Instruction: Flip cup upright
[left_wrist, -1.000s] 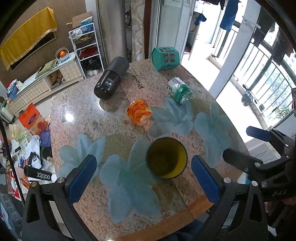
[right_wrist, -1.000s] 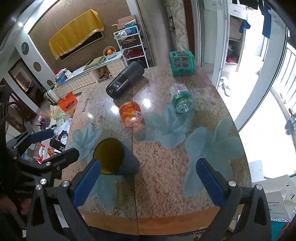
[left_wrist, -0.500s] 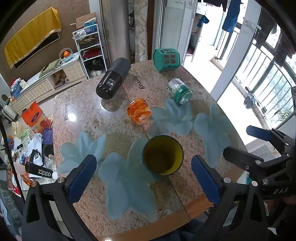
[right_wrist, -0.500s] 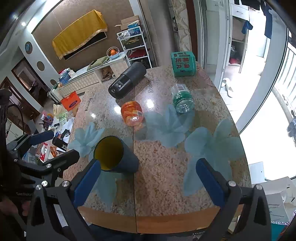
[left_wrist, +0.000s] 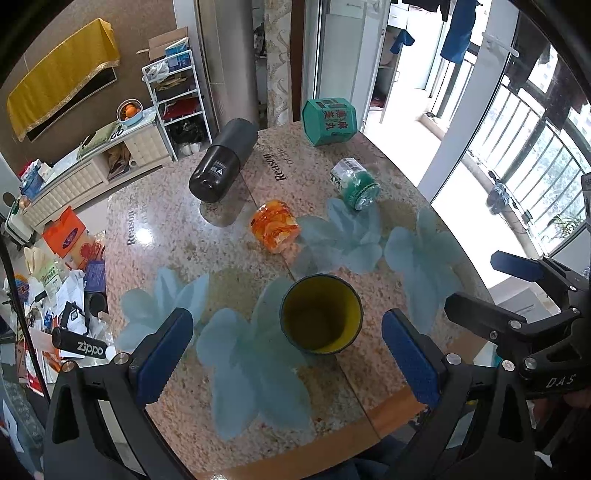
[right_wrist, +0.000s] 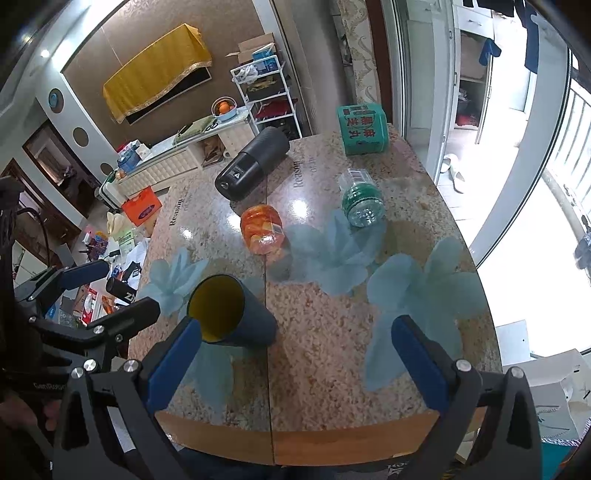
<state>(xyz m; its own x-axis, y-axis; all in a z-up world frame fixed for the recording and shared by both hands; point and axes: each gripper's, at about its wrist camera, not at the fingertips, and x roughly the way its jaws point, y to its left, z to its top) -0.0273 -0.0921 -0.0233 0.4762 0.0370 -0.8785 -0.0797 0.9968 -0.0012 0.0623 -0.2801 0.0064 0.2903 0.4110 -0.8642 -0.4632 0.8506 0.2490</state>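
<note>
Your left gripper (left_wrist: 282, 356) hangs above the near edge of the table (left_wrist: 177, 236), jaws spread wide, nothing between them. The cup (left_wrist: 320, 316), dark outside and yellow inside, sits just ahead, roughly centred in the gap but apart from both pads. Your right gripper (right_wrist: 293, 363) is likewise spread wide and empty, and the cup (right_wrist: 231, 315) shows near its left pad, not clamped. Mouth faces up toward the cameras; the right view shows the dark wall running down to the tabletop with the base planted, so it reads as standing upright, any lean likely fisheye. Judgement: the cup already lies as the task wants it, open end up, and both grippers are clear of it, so nothing visibly remains; whether it was ever on its side, one moment can't tell. Farther out, lying on their sides: an orange jar (left_wrist: 275, 226), a green-capped bottle (left_wrist: 355, 182), a black flask (left_wrist: 223, 160), and at the far edge a green box (left_wrist: 330, 121). None of them touch the cup.
</note>
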